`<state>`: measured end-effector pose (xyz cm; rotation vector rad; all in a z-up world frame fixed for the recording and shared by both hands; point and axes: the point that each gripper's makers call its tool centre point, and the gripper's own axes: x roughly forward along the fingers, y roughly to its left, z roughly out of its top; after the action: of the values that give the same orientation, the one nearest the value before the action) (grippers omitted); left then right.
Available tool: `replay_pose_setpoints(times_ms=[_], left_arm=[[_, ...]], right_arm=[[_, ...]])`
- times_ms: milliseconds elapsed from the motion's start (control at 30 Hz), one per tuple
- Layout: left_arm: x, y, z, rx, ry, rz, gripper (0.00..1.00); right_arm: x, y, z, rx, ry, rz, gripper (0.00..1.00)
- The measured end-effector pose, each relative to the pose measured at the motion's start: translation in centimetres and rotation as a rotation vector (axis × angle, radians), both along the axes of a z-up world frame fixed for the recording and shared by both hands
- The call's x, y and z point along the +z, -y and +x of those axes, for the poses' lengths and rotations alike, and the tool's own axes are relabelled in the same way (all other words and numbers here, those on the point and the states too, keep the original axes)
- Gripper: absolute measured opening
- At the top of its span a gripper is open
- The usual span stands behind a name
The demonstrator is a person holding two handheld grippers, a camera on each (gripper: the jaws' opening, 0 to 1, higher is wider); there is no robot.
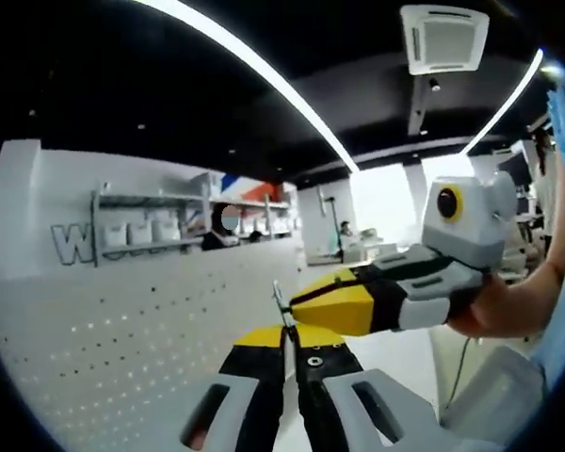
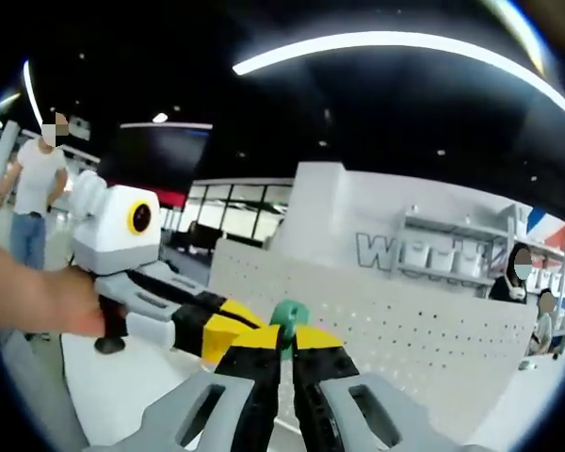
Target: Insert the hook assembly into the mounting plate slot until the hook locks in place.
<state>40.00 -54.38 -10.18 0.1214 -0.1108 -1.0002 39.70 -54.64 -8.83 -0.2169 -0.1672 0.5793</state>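
Both pairs of jaws are pressed close, each one pinching a small part. In the left gripper view, the left gripper rises from the near edge with its yellow and black jaws almost touching — a thin metal hook sticks up from between the tips. The right gripper comes in from the right side, held by a person's hand, and its yellow tip sits right beside the hook.

In the right gripper view, the right gripper has its jaws nearly together on a small green piece, which pokes out above the tips. The left gripper reaches in from the left, gripped by a hand, and its yellow tip meets the right one just beside the green piece. Whether the hook and the green piece touch each other cannot be told.

Behind the grippers stands a white board full of little holes, also seen in the right gripper view. Farther back is a white wall with big grey letters and shelves — some people stand near them. Long strip lights run across the dark ceiling, and one person in a white shirt stands far off on the left.
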Motion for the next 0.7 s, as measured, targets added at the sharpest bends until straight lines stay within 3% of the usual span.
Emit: replay_pose_setpoints(times_ms=[333, 700], left_arm=[[0.41, -0.37, 0.3, 0.069, 0.07, 0.031, 0.02], [0.63, -0.2, 0.62, 0.122, 0.083, 0.005, 0.02]], right_arm=[[0.17, -0.26, 0.16, -0.003, -0.008, 0.018, 0.01], [0.39, 0.06, 0.44, -0.023, -0.004, 0.035, 0.01]])
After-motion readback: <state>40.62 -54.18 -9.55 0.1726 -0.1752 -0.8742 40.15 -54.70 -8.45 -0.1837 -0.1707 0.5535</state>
